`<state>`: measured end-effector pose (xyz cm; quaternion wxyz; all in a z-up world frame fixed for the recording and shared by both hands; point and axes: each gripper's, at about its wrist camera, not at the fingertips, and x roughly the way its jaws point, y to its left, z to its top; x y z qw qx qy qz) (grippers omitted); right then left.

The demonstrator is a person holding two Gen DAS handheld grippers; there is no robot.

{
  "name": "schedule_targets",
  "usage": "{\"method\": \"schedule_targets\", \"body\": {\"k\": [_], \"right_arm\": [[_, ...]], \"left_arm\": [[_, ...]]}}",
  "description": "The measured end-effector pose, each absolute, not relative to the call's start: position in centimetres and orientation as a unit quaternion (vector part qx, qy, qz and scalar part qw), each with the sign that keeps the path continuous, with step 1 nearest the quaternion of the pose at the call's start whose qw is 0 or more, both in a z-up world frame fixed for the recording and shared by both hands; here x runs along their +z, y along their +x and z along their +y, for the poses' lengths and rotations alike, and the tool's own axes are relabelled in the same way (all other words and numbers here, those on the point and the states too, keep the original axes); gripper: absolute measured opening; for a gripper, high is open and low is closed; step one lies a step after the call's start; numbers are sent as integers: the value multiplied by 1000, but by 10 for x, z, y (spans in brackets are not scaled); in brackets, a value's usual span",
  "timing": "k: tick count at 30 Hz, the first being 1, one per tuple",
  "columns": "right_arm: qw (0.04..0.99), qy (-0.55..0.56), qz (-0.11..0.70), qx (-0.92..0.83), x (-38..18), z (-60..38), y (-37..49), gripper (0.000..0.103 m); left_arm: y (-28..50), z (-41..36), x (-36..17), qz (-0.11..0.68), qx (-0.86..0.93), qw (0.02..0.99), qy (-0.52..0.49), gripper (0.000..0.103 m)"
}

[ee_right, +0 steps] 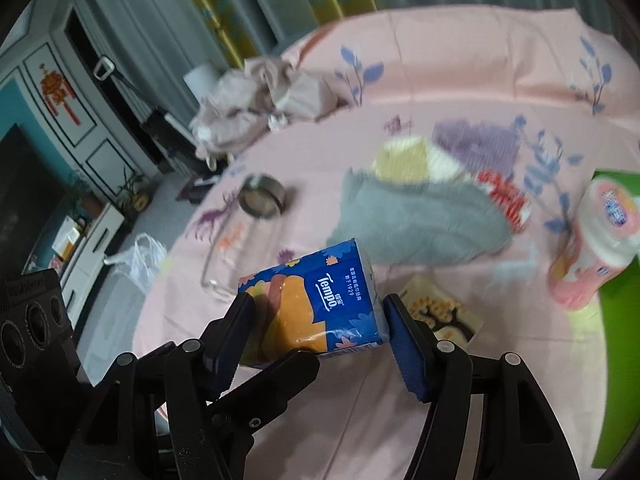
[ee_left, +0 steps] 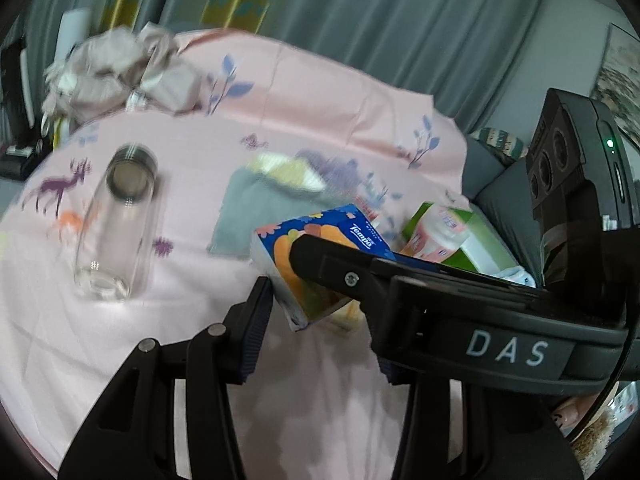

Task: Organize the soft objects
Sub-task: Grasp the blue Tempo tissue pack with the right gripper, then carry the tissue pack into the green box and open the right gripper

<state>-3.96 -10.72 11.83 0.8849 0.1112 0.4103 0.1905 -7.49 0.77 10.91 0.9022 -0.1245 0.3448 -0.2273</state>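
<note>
Both of my wrist feeds are lit evenly and softly, with no single bright source I can pick out and no harsh glare. Motion blur smears most of both pictures: the grey towel [ee_right: 420, 220] and the crumpled pinkish cloth [ee_left: 120, 72] are streaked, and the glass jar [ee_left: 116, 220] is soft-edged, showing only faint highlights. The blue tissue pack [ee_right: 316, 300] is sharper, its lettering readable. Faint shadows lie on the pink sheet [ee_left: 320, 92] below the black fingers. The fisheye bends the curtains [ee_left: 360, 8] and darkens every corner to black.
</note>
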Motion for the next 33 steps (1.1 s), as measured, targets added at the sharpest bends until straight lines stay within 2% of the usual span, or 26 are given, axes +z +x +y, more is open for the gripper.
{"method": "schedule_targets", "body": {"k": [6, 11, 17, 24, 33], "right_arm": [[903, 130, 369, 176, 145, -137, -52, 65], [919, 160, 324, 158, 164, -180, -68, 54], [930, 213, 274, 117, 178, -237, -91, 53], [926, 286, 238, 59, 174, -305, -113, 53], [903, 360, 234, -18, 145, -367, -124, 50]], "left_arm": [[-77, -20, 134, 319, -246, 910, -98, 45], [-81, -53, 158, 303, -278, 907, -92, 45], [-84, -108, 179, 280, -323, 903, -47, 45], [-85, -173, 186, 271, -373, 887, 6, 45], [-74, -242, 164, 310, -421, 851, 49, 45]]}}
